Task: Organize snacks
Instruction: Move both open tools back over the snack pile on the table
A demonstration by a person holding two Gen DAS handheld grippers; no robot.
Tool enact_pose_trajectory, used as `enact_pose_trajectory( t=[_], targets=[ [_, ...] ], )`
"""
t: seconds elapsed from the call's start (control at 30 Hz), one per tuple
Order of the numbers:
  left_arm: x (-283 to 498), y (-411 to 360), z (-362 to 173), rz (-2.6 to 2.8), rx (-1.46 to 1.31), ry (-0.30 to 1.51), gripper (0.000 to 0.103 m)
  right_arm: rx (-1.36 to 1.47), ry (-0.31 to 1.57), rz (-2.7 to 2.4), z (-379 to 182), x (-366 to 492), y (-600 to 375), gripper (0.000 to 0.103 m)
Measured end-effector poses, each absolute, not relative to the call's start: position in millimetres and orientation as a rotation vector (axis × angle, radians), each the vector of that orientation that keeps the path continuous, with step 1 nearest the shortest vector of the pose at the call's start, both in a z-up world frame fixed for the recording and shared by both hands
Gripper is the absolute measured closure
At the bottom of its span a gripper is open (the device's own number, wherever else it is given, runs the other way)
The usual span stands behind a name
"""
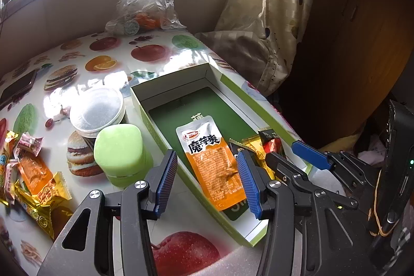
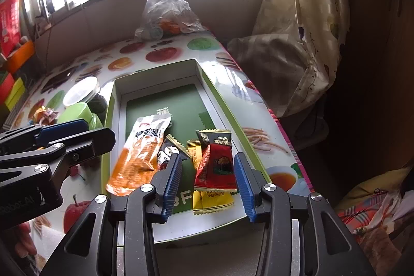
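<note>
A shallow green-and-white box lies on the fruit-print table. Inside it lie an orange snack pouch, a red packet, a yellow packet and a dark packet. My left gripper is open above the orange pouch at the box's left side. My right gripper is open over the red and yellow packets at the box's near end; it also shows in the left wrist view. More loose snacks lie on the table at the left.
A light green tub and a clear-lidded container stand just left of the box. A clear plastic bag sits at the table's far edge by the window. A phone lies far left. A curtain hangs at the right.
</note>
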State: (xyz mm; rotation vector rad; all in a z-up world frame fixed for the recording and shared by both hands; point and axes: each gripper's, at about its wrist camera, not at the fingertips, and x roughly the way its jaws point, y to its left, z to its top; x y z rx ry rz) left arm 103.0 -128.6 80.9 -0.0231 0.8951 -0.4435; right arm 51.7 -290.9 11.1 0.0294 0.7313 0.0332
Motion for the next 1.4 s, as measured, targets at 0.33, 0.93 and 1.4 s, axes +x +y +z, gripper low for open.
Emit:
enact_pose_trajectory(
  t=[0.33,0.93,1.4],
  targets=[
    [88,-113,90,-0.410,-0.021,0.863,0.053,0.034,0.706,0.057,22,41,-280,0.061],
    [61,-46,90,-0.276,-0.095,0.829,0.053,0.039,0.654,0.190,36,32,-231,0.061],
    [48,55,80,-0.059,-0.194,0.822,0.053,-0.040,0.662,0.382,36,42,-149,0.061]
  ],
)
